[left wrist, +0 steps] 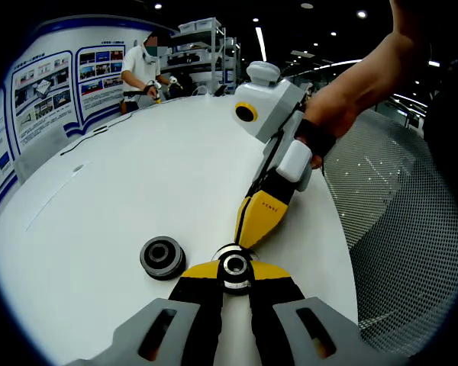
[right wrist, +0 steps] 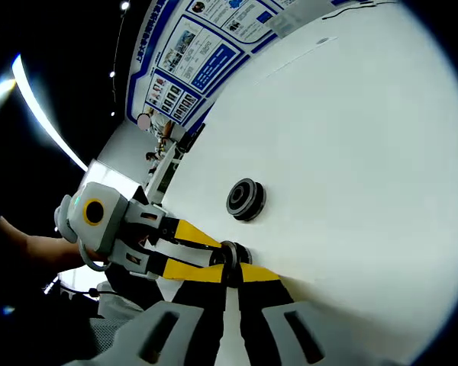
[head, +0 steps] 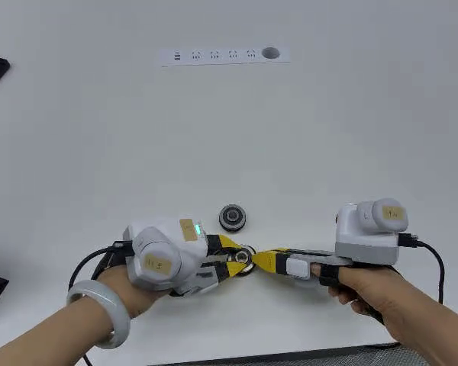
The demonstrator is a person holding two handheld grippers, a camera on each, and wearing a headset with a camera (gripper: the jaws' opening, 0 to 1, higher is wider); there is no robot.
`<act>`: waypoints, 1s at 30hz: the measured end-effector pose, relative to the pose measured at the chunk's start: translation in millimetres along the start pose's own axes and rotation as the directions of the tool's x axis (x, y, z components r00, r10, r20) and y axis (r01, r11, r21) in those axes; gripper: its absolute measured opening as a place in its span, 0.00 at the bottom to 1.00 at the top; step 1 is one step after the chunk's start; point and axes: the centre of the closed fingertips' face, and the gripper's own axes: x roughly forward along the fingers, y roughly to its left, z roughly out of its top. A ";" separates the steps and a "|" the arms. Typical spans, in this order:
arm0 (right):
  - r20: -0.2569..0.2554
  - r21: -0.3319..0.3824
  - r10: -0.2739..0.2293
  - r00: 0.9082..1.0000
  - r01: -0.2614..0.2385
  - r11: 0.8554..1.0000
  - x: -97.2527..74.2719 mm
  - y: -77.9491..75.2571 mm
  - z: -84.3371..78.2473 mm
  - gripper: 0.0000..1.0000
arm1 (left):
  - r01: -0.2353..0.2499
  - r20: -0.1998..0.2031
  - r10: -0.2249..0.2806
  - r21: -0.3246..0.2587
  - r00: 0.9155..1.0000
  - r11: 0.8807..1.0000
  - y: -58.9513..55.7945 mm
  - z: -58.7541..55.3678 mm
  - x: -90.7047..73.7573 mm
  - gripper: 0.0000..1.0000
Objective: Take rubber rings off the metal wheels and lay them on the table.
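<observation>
Both grippers meet low over the white bench (head: 328, 137), close to its near edge and about midway along it. The left gripper (head: 235, 258), in the hand that wears a pale bracelet (head: 99, 303), comes in from the left. Its yellow fingertips (left wrist: 201, 271) sit on either side of a metal wheel (head: 246, 257) and pinch it between them, so the wheel is held just at the bench surface. The right gripper (head: 262, 261) reaches in from the opposite side. Its fingertips (right wrist: 256, 273) are pressed close together, with only a thin slit between them, and they touch the rim of the held wheel. I cannot tell whether any rubber is caught between them.

A second wheel (head: 232, 217) lies flat and free on the bench just beyond the held one, toward the far edge and touching neither gripper. Its dark rubber ring (left wrist: 146, 260) is seated around its rim. A white power strip (head: 225, 55) lies along the far edge. In the left gripper view a person (left wrist: 141, 69) stands at the bench's far end.
</observation>
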 end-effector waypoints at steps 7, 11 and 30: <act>-0.004 -0.024 -0.017 1.000 0.017 1.000 0.3 -1.6 0.1 0.04 | 0.000 0.000 0.000 0.001 1.000 1.000 0.0 -0.2 0.2 0.12; -0.005 -0.043 -0.024 1.000 0.024 0.999 0.0 -1.1 0.2 0.04 | 0.001 -0.001 -0.001 0.002 1.000 1.000 0.0 -0.6 0.2 0.12; 0.002 -0.073 -0.016 1.000 0.017 0.997 1.6 8.0 2.6 0.02 | 0.001 -0.010 -0.001 0.009 1.000 1.000 -0.2 0.0 0.3 0.12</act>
